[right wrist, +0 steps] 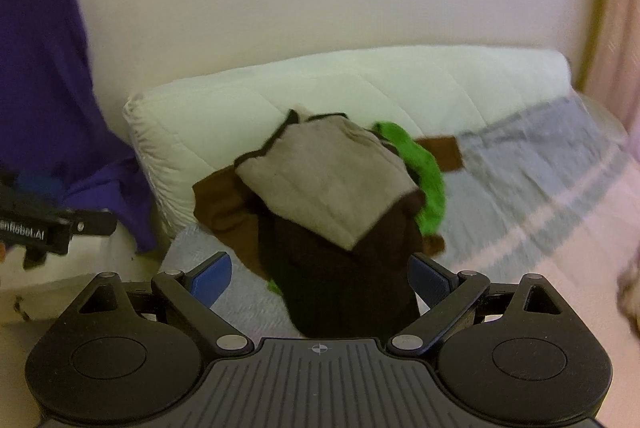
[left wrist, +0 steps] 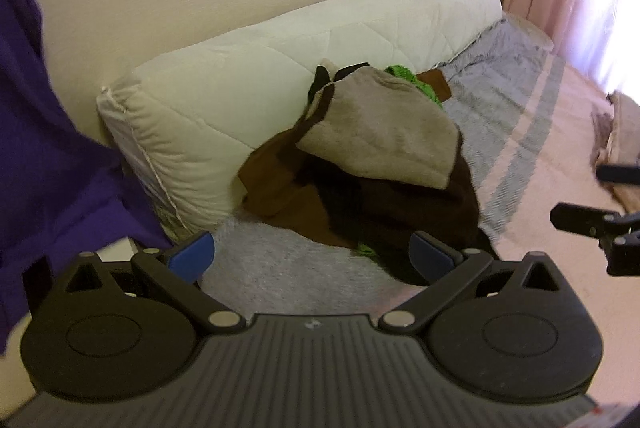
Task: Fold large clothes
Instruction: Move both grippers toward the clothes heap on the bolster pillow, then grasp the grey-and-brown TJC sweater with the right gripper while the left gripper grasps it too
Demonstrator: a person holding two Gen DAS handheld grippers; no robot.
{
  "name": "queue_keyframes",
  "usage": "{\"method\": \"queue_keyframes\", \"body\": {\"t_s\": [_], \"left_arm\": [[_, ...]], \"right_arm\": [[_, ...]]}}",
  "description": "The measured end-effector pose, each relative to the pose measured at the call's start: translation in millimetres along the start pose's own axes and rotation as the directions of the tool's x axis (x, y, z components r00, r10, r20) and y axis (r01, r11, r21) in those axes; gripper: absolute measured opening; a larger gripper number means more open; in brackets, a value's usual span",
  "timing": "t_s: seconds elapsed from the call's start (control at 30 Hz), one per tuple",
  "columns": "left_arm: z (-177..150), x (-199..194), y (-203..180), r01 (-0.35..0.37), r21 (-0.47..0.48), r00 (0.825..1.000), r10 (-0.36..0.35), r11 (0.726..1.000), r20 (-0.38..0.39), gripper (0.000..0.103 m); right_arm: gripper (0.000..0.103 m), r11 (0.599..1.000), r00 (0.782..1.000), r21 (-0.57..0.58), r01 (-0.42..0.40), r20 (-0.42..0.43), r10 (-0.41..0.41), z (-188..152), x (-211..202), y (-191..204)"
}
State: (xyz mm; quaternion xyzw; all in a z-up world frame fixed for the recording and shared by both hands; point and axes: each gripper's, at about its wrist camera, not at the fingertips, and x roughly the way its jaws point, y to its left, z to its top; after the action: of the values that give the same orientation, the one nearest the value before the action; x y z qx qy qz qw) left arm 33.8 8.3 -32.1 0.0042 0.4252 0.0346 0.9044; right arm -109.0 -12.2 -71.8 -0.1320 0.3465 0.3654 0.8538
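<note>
Clothes pile (left wrist: 360, 163) on blurry striped bedcover (left wrist: 520, 131), beside white cushion (left wrist: 256, 75); both grippers' fingers apart.

The pile of clothes (left wrist: 360, 163) lies on the bed (left wrist: 532, 147), against the folded mattress pad (left wrist: 248, 75) behind it; a hanging garment (left wrist: 48, 147) is at left.

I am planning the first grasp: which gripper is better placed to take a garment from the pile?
Probably the right gripper: the dark garment already lies between its open fingers. The left gripper, also open, has mostly grey bed cover in front of it.
</note>
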Motion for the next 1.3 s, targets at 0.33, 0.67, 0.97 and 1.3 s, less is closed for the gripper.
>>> {"method": "queue_keyframes", "body": {"t_s": [0.33, 0.67, 0.97, 1.3], "left_arm": [[42, 133, 49, 0.186, 0.188, 0.982, -0.179, 0.964, -0.057, 0.102], [61, 237, 73, 0.217, 0.278, 0.975, -0.194, 0.936, -0.11, 0.102], [73, 237, 74, 0.237, 0.273, 0.971, -0.229, 0.932, -0.064, 0.102], [94, 156, -16, 0.363, 0.419, 0.912, -0.409, 0.832, 0.022, 0.102]], "right_arm": [[0.092, 0.986, 0.998, -0.166, 0.003, -0.059, -0.013, 34, 154, 17], [0.092, 0.876, 0.994, -0.482, -0.013, -0.1, -0.04, 26, 302, 42], [0.012, 0.977, 1.0, -0.213, 0.025, 0.003, -0.025, 47, 260, -22], [0.01, 0.959, 0.975, 0.249, 0.133, 0.141, -0.172, 0, 65, -168]]}}
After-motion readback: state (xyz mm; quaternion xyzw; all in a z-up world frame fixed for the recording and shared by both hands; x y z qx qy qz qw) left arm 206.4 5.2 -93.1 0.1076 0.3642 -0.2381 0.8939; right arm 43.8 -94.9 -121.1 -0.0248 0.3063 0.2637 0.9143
